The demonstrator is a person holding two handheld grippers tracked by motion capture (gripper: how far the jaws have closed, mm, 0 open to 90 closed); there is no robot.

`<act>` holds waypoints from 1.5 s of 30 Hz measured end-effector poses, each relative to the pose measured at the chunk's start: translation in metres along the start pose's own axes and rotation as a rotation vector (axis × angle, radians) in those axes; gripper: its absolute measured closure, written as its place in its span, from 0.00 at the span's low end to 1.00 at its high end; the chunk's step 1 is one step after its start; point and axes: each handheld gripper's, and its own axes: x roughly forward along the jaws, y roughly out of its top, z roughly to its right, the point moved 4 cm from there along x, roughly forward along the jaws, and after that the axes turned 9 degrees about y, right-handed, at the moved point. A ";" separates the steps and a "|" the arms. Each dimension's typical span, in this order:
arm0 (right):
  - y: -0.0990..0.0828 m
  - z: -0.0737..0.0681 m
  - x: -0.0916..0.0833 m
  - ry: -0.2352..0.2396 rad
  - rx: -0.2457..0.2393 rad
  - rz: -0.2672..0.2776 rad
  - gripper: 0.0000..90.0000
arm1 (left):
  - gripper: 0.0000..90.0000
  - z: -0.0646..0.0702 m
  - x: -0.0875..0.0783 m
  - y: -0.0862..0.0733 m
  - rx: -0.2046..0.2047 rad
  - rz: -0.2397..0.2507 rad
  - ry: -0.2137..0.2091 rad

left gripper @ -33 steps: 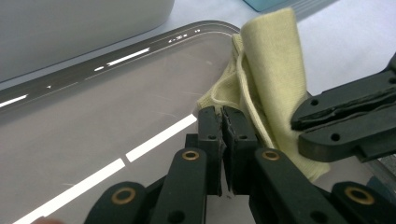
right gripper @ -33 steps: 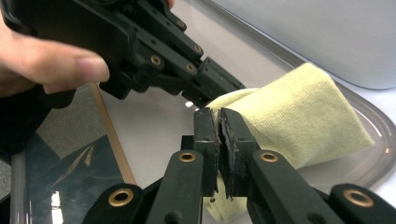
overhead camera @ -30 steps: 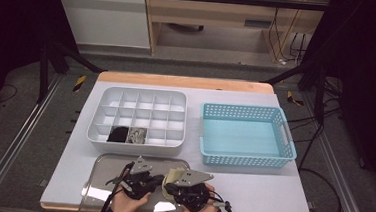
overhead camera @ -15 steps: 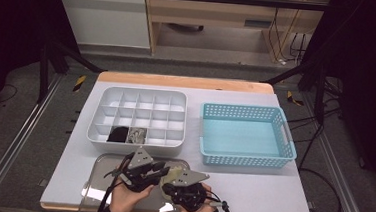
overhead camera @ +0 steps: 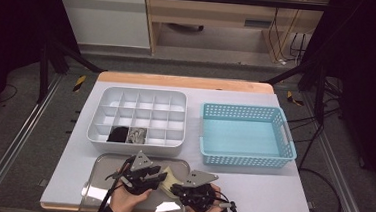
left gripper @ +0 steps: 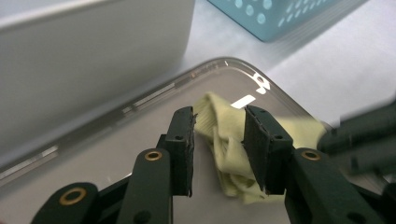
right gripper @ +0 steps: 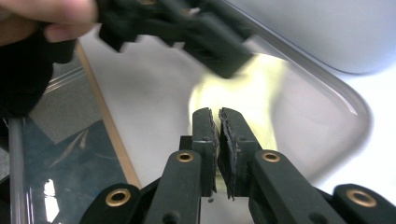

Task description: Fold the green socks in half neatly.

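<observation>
left gripper (left gripper: pixel 218 140) jaws just opened, now apart around the yellow sock (left gripper: pixel 224 140) on the clear tray (overhead camera: pixel 102 166), releasing it; right gripper (right gripper: pixel 218 119) clamped on its thin edge.

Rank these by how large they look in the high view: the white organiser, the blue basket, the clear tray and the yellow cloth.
1. Clear tray and white organiser: they look alike, and hands hide part of the tray, so I do not rank them.
2. Blue basket, only slightly smaller.
3. Yellow cloth, by far the smallest.
</observation>
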 end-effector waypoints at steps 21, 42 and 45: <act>-0.013 0.011 -0.008 -0.076 0.102 0.036 0.91 | 0.45 0.011 -0.005 -0.019 0.004 0.051 0.046; -0.018 0.014 -0.010 -0.079 0.128 0.044 0.94 | 0.50 0.024 0.007 -0.026 -0.080 0.002 -0.142; -0.018 0.015 -0.010 -0.081 0.128 0.047 0.94 | 0.61 0.024 0.007 -0.026 -0.109 -0.010 -0.172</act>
